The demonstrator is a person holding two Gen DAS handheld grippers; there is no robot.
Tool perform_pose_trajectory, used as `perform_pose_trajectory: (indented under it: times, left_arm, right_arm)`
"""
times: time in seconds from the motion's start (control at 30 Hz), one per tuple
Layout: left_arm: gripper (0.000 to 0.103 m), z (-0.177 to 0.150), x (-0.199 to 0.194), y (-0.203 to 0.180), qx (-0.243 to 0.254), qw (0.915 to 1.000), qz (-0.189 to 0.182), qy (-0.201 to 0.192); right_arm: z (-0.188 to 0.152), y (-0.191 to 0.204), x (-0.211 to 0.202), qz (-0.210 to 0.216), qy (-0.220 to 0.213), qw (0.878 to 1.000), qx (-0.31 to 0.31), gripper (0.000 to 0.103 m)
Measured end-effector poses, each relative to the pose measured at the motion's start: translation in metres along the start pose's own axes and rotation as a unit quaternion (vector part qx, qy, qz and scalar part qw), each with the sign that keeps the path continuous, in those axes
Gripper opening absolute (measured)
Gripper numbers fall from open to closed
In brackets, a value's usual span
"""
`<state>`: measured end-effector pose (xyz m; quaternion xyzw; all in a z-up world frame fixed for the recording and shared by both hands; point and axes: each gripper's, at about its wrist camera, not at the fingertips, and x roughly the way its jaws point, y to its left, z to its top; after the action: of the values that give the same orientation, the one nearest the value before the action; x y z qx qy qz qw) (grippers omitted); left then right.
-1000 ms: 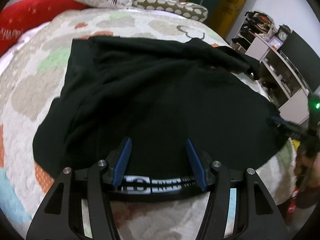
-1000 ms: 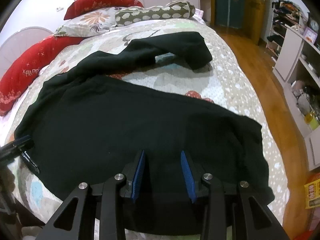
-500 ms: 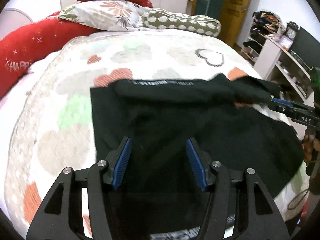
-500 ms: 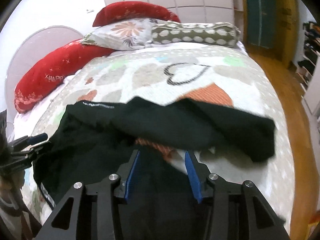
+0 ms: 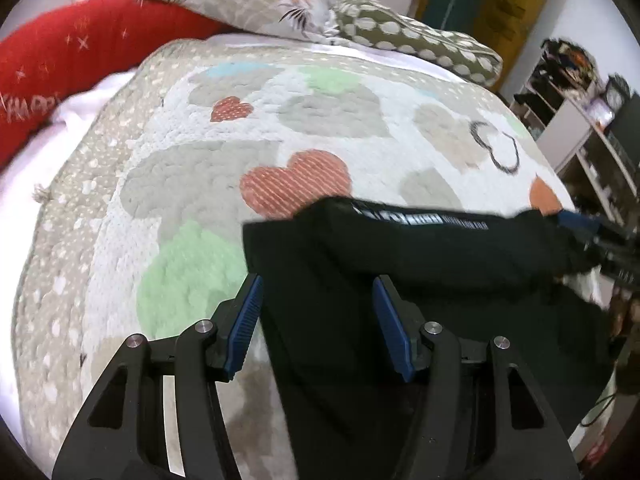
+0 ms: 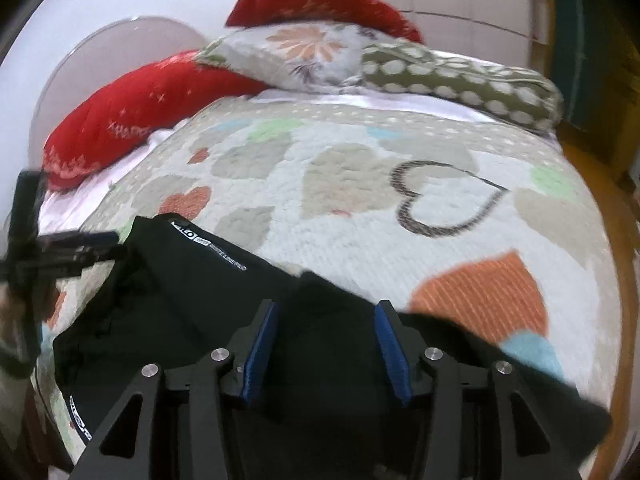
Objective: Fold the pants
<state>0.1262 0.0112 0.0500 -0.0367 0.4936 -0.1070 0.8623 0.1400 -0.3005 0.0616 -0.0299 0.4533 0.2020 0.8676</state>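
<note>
Black pants point(image 5: 460, 264) lie on the heart-patterned quilt point(image 5: 320, 100), folded over, with a white-lettered band point(image 5: 404, 218) along the far fold. My left gripper point(image 5: 317, 284) hangs over the fold's left end, jaws apart; its left pad point(image 5: 244, 320) is over bare quilt beside the cloth edge. My right gripper point(image 6: 328, 306) is over the fold's right part, its jaws opening, with black cloth point(image 6: 192, 292) under and between the pads but not visibly pinched. Each gripper shows in the other's view: the right gripper point(image 5: 588, 224), the left gripper point(image 6: 80, 240).
Red pillows point(image 5: 60, 60), a floral pillow point(image 6: 304, 52) and a dotted bolster point(image 6: 460, 80) line the head of the bed. Shelves point(image 5: 580, 120) stand to the right, with wooden floor point(image 6: 592, 160) beside the bed. Bare quilt stretches beyond the fold.
Both grippers have moved toward the pillows, and the pants' far edge now lies folded over with a lettered band on top. The right jaws stand wider. More bare quilt shows ahead.
</note>
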Motion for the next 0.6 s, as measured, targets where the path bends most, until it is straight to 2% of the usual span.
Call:
perform_pose_trajectory:
  times: [0.13,0.2,0.3,0.33,0.37,0.4,0.43,0.47,0.5,0.53,0.57,0.6]
  left_arm:
    - [0.058,0.014,0.017,0.007,0.007,0.9997,-0.025,0.004]
    - [0.079,0.018,0.028,0.005,0.02,0.9993,-0.033,0.005]
    - [0.082,0.024,0.043,-0.004,0.05,0.9985,-0.024,0.003]
    - [0.082,0.025,0.048,-0.008,0.064,0.9978,-0.019,0.004]
    - [0.082,0.026,0.054,-0.013,0.081,0.9966,-0.014,0.01]
    - [0.074,0.028,0.058,-0.015,0.087,0.996,-0.015,0.011]
    - [0.066,0.03,0.06,-0.015,0.087,0.9958,-0.026,0.01]
    - [0.042,0.033,0.06,-0.014,0.083,0.9957,-0.04,0.012]
    - [0.031,0.035,0.057,-0.014,0.075,0.9957,-0.052,0.016]
    - [0.029,0.036,0.051,-0.015,0.07,0.9959,-0.055,0.014]
    - [0.023,0.035,0.041,-0.018,0.072,0.9957,-0.059,0.002]
    - [0.023,0.032,0.028,-0.021,0.076,0.9952,-0.06,-0.014]
  right_arm:
    - [0.01,0.004,0.033,0.02,0.04,0.998,-0.038,0.053]
    - [0.011,0.005,0.046,0.013,0.057,0.997,-0.059,0.054]
    - [0.012,0.003,0.059,0.014,0.062,0.996,-0.062,0.053]
    - [0.011,0.004,0.058,0.017,0.056,0.996,-0.065,0.048]
    - [0.009,0.006,0.057,0.028,0.055,0.996,-0.069,0.025]
    - [0.007,0.01,0.056,0.041,0.057,0.995,-0.07,0.011]
    - [0.004,0.016,0.05,0.035,0.049,0.995,-0.081,0.01]
    - [0.003,0.02,0.045,0.028,0.041,0.995,-0.09,0.007]
    - [0.001,0.024,0.035,0.027,0.031,0.995,-0.093,0.007]
    - [-0.001,0.026,0.027,0.028,0.023,0.995,-0.089,0.007]
    - [-0.003,0.029,0.012,0.034,0.008,0.996,-0.085,0.006]
    - [-0.005,0.032,-0.002,0.04,-0.008,0.996,-0.082,0.006]
